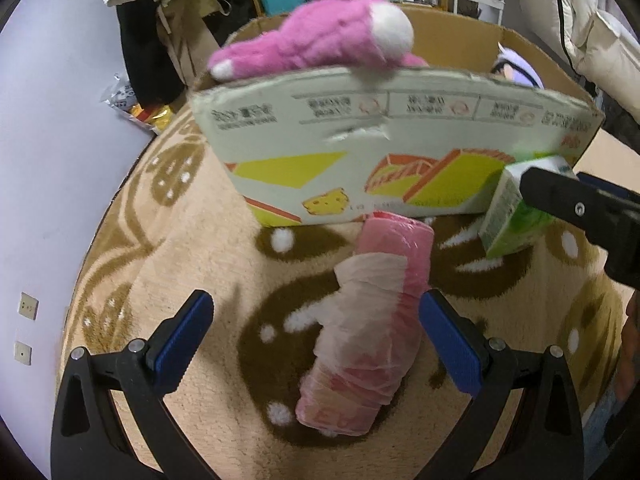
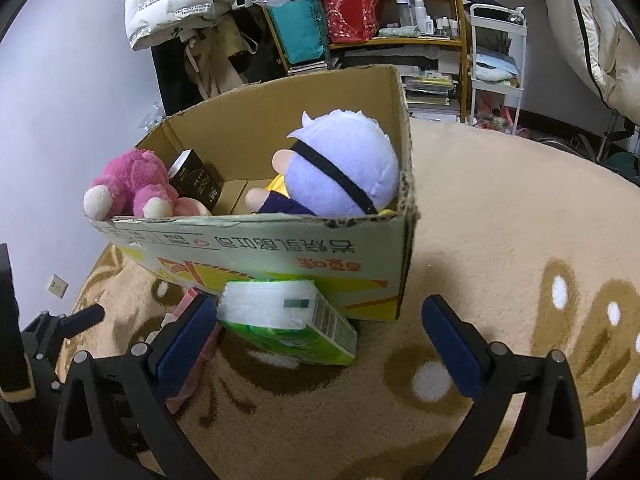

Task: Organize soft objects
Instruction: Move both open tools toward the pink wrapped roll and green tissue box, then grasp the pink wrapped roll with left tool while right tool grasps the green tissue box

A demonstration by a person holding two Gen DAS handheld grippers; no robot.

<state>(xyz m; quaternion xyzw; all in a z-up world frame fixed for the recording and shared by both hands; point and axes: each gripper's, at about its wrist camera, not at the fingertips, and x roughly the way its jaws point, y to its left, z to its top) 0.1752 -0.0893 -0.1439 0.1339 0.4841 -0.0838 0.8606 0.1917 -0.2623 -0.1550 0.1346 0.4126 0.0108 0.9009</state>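
Observation:
A cardboard box (image 1: 360, 152) (image 2: 280, 248) stands on the beige rug. A pink plush bear (image 1: 316, 40) (image 2: 128, 184) hangs over its near rim. A lilac-haired plush doll (image 2: 344, 168) (image 1: 516, 66) and a black carton (image 2: 196, 178) sit inside. A pink roll in clear wrap (image 1: 372, 328) (image 2: 192, 300) lies on the rug between the wide-apart fingers of my left gripper (image 1: 316, 340), which is open. A green tissue pack (image 2: 288, 320) (image 1: 516, 216) leans on the box front. My right gripper (image 2: 316, 336) is open, its left finger beside the pack.
The rug (image 2: 500, 220) spreads wide to the right of the box. Behind the box stand a cluttered yellow shelf (image 2: 400, 40), hanging coats (image 2: 180, 4) and a white cart (image 2: 496, 60). The wall (image 1: 52, 160) runs along the left. The right gripper's body (image 1: 592, 216) shows in the left wrist view.

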